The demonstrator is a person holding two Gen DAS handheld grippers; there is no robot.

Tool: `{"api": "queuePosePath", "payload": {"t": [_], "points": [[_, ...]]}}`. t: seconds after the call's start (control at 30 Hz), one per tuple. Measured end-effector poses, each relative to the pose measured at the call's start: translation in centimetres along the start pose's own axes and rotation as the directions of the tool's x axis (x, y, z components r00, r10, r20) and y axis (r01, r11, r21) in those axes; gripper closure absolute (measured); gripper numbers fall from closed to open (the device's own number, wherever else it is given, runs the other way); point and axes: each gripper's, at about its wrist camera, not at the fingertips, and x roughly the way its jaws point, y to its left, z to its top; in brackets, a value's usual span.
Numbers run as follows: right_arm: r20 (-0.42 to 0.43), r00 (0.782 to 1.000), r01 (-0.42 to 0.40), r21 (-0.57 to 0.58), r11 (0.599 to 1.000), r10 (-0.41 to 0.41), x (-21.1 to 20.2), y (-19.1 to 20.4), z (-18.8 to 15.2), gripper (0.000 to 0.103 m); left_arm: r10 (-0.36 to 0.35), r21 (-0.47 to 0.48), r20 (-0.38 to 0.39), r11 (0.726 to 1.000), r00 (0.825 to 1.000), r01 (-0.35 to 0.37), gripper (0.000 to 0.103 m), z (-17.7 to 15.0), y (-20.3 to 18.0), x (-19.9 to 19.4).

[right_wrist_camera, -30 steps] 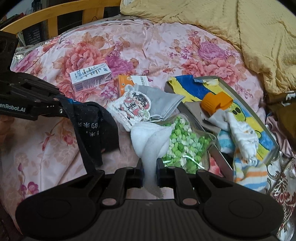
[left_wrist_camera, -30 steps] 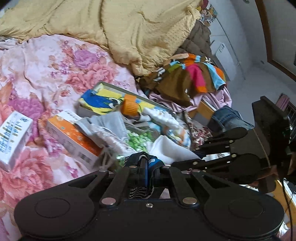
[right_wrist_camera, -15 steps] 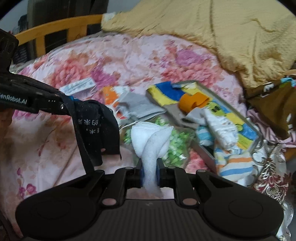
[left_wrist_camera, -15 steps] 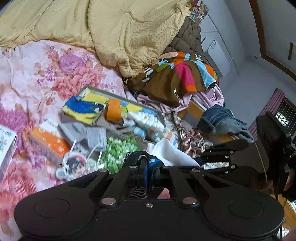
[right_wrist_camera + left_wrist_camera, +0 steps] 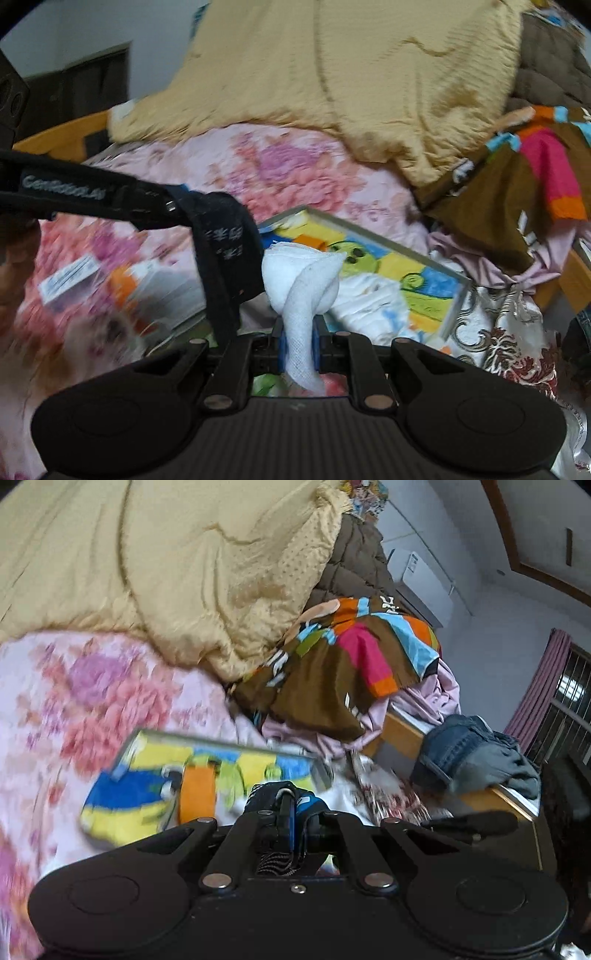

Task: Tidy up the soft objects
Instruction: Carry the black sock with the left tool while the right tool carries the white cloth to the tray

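My left gripper (image 5: pixel 290 825) is shut on a black patterned sock (image 5: pixel 271 794). In the right wrist view the sock (image 5: pixel 225 240) hangs from the left gripper (image 5: pixel 171 206) above the bed. My right gripper (image 5: pixel 298 349) is shut on a white cloth (image 5: pixel 303 277) that bunches up above its blue pads. Behind both cloths a cartoon-printed tray (image 5: pixel 373 230) lies on the floral sheet. It holds a white patterned cloth (image 5: pixel 369 306) and, in the left wrist view, an orange piece (image 5: pixel 197 794). The right gripper's fingers (image 5: pixel 480 821) show dark at the right of that view.
A yellow quilt (image 5: pixel 166 565) is heaped at the back. A brown multicoloured blanket (image 5: pixel 340 672) lies to the tray's right. Jeans (image 5: pixel 469 753) hang over the wooden bed rail (image 5: pixel 399 731). Blurred small boxes (image 5: pixel 70 277) lie on the floral sheet (image 5: pixel 280 166) at the left.
Both grippers have risen and swung across towards the tray, each still holding its cloth. The green packet and the mask have dropped out of the left wrist view.
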Motion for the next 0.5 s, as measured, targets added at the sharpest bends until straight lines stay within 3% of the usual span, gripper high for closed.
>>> {"api": "queuePosePath", "payload": {"t": [0.23, 0.5], "points": [[0.027, 0.998, 0.056, 0.129, 0.99, -0.059, 1.9, -4.4, 1.2, 0.088, 0.013, 0.044, 0.011, 0.999, 1.0, -0.014, 0.099, 3.3, -0.5, 7.0], [0.005, 0.995, 0.098, 0.189, 0.977, -0.101, 5.3, -8.6, 1.0, 0.088, 0.046, 0.068, -0.049, 0.997, 0.998, -0.043, 0.098, 3.8, -0.4, 14.1]]}}
